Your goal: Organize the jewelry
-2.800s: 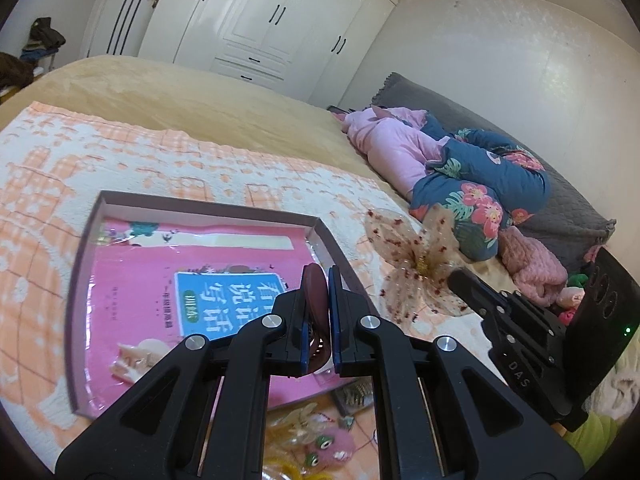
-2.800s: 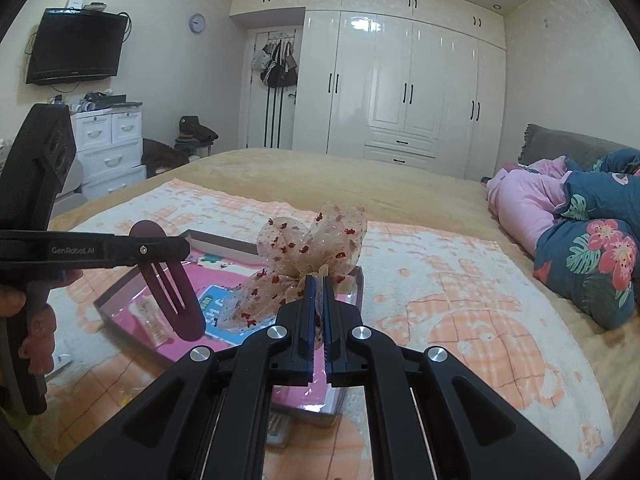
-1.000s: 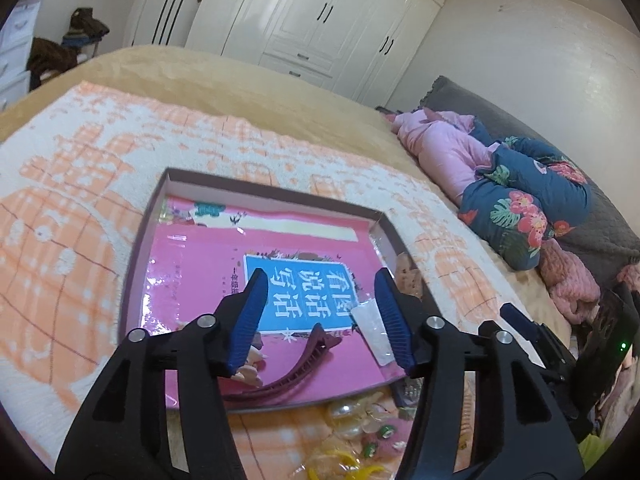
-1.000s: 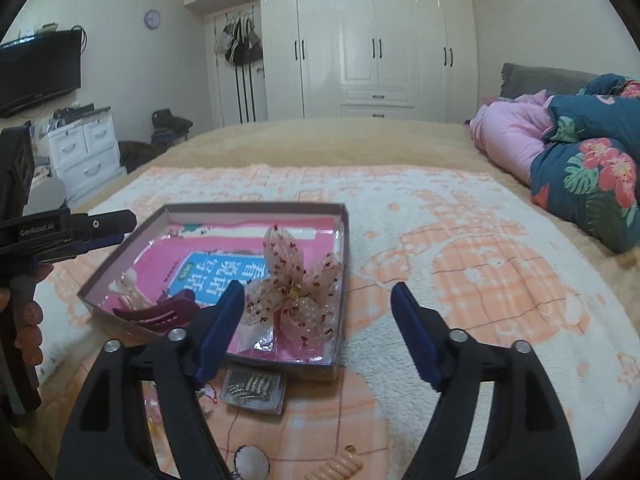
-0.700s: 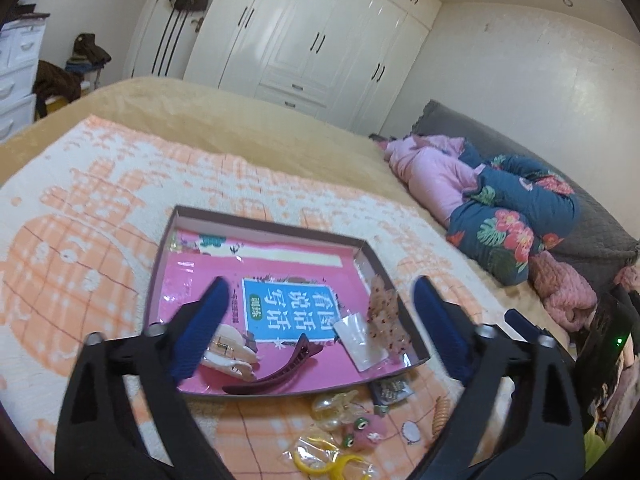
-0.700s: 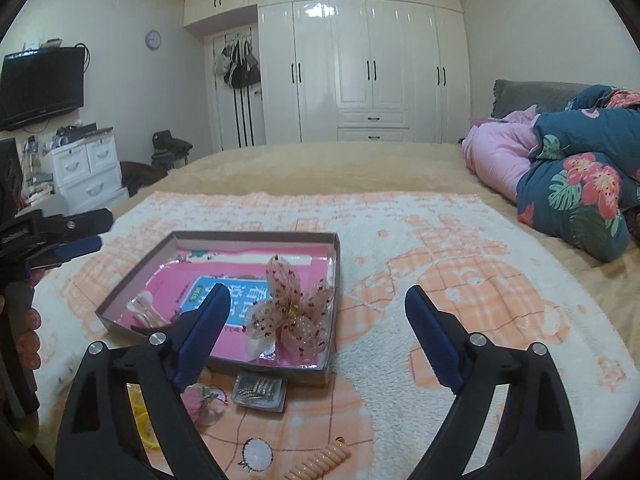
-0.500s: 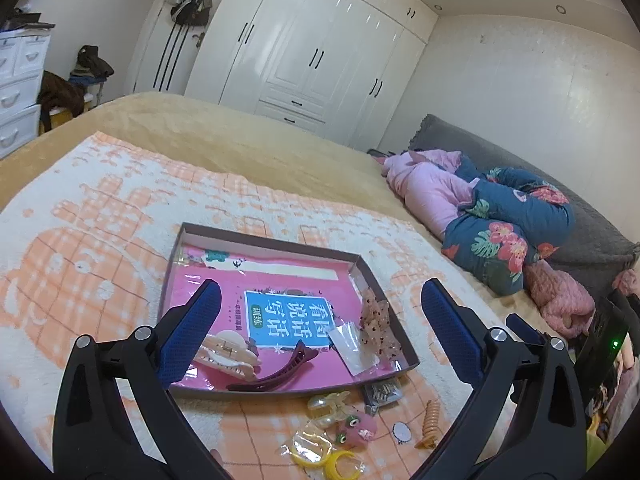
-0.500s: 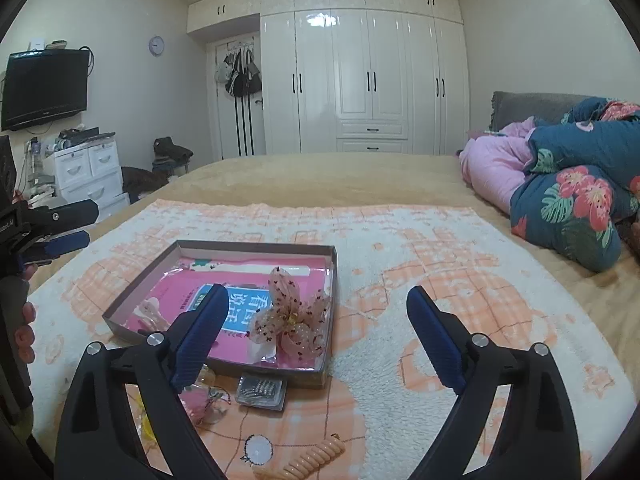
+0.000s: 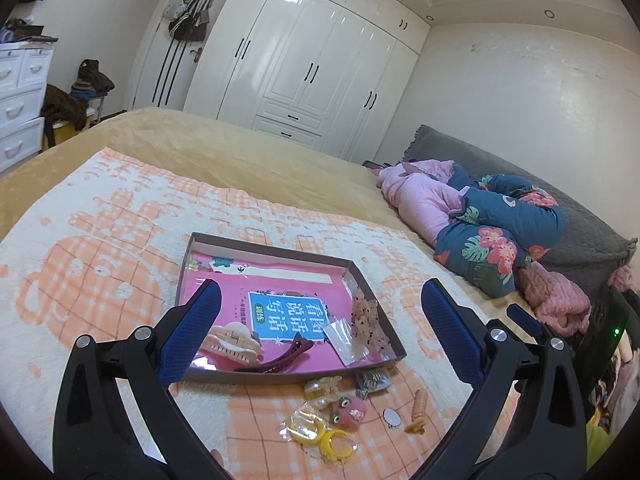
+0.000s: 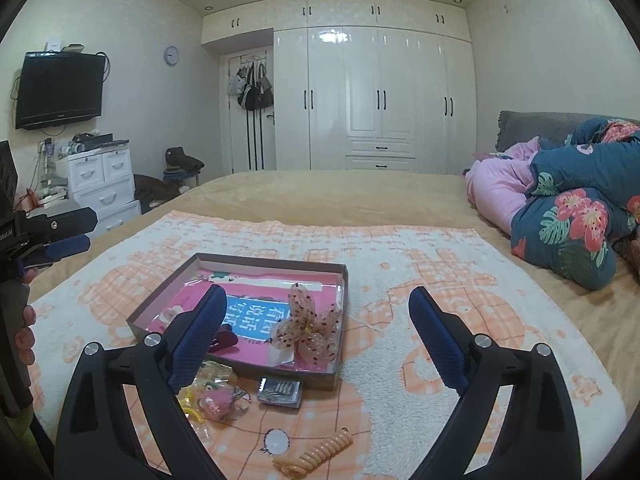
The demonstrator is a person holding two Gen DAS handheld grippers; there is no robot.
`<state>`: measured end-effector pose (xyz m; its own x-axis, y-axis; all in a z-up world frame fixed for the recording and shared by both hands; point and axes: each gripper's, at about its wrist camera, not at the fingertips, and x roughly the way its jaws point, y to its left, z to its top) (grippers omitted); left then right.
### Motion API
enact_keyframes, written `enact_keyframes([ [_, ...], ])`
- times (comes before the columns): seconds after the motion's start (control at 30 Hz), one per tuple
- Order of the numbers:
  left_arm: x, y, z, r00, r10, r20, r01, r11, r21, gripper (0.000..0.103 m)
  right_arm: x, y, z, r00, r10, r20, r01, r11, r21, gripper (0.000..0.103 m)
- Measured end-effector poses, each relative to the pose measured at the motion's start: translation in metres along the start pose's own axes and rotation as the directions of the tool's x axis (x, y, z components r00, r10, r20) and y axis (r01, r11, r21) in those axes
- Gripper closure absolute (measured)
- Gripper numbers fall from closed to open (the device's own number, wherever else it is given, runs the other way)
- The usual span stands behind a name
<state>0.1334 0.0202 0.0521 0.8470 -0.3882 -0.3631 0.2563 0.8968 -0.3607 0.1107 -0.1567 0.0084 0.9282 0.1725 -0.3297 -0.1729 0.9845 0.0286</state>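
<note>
A shallow brown box [image 9: 280, 251] with a pink book inside lies on the orange-and-white blanket; it also shows in the right wrist view [image 10: 276, 260]. In it lie a beige claw clip [image 9: 232, 340], a dark red clip [image 9: 276, 360] and a sheer dotted bow [image 9: 366, 316] [image 10: 308, 330]. Loose in front of the box are yellow rings [image 9: 320, 436], a pink charm [image 9: 350, 408], an orange spiral tie [image 9: 418, 418] [image 10: 316, 454] and a card of pins [image 10: 280, 390]. My left gripper [image 9: 320, 332] and right gripper [image 10: 316, 338] are open and empty, above and short of the box.
A pile of pink and blue floral bedding [image 9: 492, 224] lies at the right on the bed. White wardrobes [image 10: 376, 100] stand behind. A white drawer unit [image 10: 104, 188] and wall TV [image 10: 60, 90] are at the left.
Both grippers let go: the dark red clip and the bow now lie in the box. Both grippers opened wide and drew back and up from the box.
</note>
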Motion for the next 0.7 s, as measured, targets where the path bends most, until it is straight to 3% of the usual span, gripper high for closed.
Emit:
enact_keyframes([
  [0.4,-0.022,-0.011,-0.018,1.000,0.015,0.004,-0.015,0.997,0.072,0.011,-0.024,0.012,-0.002,0.999,0.041,0.026,-0.040,0.999,-0.033,0.013],
  [0.7,-0.025,-0.015,-0.040,0.999,0.020,-0.047,-0.015,0.994,0.106,0.011,-0.040,0.012,-0.012,0.999,0.050,0.018,-0.049,0.998,-0.043,0.013],
])
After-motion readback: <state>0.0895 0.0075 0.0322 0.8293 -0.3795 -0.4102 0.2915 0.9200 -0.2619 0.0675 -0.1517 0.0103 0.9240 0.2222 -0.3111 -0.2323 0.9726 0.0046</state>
